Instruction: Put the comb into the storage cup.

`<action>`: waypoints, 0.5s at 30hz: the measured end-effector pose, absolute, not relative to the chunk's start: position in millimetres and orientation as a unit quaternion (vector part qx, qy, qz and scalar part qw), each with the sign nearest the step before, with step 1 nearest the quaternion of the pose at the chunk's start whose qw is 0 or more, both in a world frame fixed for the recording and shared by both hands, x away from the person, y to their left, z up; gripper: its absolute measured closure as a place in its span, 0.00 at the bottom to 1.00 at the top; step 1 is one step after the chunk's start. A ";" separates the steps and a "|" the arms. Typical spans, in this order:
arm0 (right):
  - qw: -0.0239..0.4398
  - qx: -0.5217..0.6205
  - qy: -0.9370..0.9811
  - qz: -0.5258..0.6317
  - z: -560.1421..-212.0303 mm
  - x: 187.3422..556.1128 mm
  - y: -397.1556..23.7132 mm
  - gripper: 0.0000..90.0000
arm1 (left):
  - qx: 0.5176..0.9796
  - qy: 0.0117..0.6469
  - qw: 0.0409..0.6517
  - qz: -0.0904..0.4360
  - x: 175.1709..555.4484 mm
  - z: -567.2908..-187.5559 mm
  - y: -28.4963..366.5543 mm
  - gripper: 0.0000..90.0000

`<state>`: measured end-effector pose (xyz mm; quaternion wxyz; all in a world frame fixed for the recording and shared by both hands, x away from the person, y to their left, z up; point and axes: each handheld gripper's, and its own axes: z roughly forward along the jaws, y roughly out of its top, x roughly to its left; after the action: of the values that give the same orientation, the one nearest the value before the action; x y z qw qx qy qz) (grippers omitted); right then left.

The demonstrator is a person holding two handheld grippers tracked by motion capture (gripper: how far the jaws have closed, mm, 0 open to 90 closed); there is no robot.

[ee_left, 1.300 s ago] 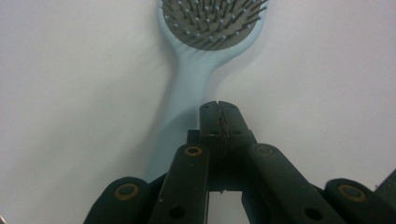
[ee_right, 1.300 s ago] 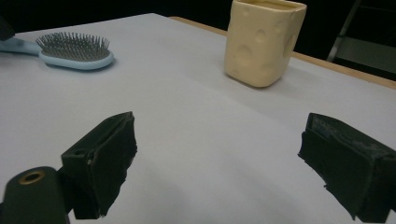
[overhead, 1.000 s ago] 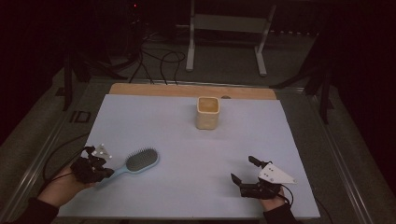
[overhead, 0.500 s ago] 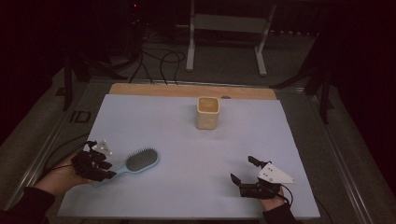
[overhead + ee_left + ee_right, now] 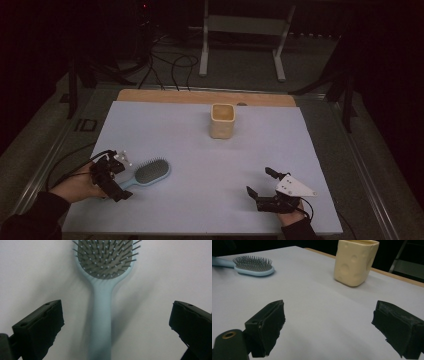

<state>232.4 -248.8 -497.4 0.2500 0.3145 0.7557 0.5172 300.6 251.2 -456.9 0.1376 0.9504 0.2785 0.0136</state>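
A light blue hairbrush (image 5: 151, 172) lies bristles-up on the pale mat, its handle (image 5: 101, 325) pointing at my left gripper (image 5: 120, 178). That gripper's jaws have just been opening. They now stand wide on either side of the handle without touching it, as the left gripper view (image 5: 115, 327) shows. A yellow cup with cheese-like dimples (image 5: 222, 121) stands upright at the back middle. My right gripper (image 5: 258, 181) rests open near the front right with nothing between its jaws. The right gripper view (image 5: 329, 327) looks toward the cup (image 5: 355, 261) and the brush (image 5: 253, 266).
The pale blue mat (image 5: 200, 145) covers most of the table, with a wooden strip (image 5: 165, 96) showing along its far edge. Beyond the table are loose cables (image 5: 170, 62) on the floor and a metal stand (image 5: 242, 25). The surroundings are dark.
My left gripper's jaws have opened off the brush handle, and the hand has shifted slightly. The brush lies where it was. The right gripper has not moved.
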 end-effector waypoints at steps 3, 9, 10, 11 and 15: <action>0.249 0.316 0.756 0.517 -497.5 232.5 -248.8 0.11 | 0.955 0.263 0.137 0.004 301.9 -458.5 248.1 0.00; 0.249 0.315 0.756 0.517 -497.6 232.5 -248.3 0.11 | 0.963 0.237 0.125 0.001 306.9 -462.5 242.9 0.00; 0.249 0.315 0.756 0.517 -497.6 232.5 -248.4 0.11 | 0.964 0.236 0.126 0.000 307.7 -463.5 242.3 0.00; 0.249 0.315 0.756 0.517 -497.5 232.5 -248.5 0.11 | 0.964 0.235 0.125 -0.006 308.5 -464.3 241.9 0.00; 0.248 0.315 0.756 0.517 -497.7 232.8 -248.7 0.11 | 0.965 0.232 0.121 -0.001 312.0 -466.7 241.3 0.01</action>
<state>232.8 -248.7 -497.7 0.2485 0.3145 0.7560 0.5175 312.0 241.3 -466.7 0.1205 0.9653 0.2316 -0.0010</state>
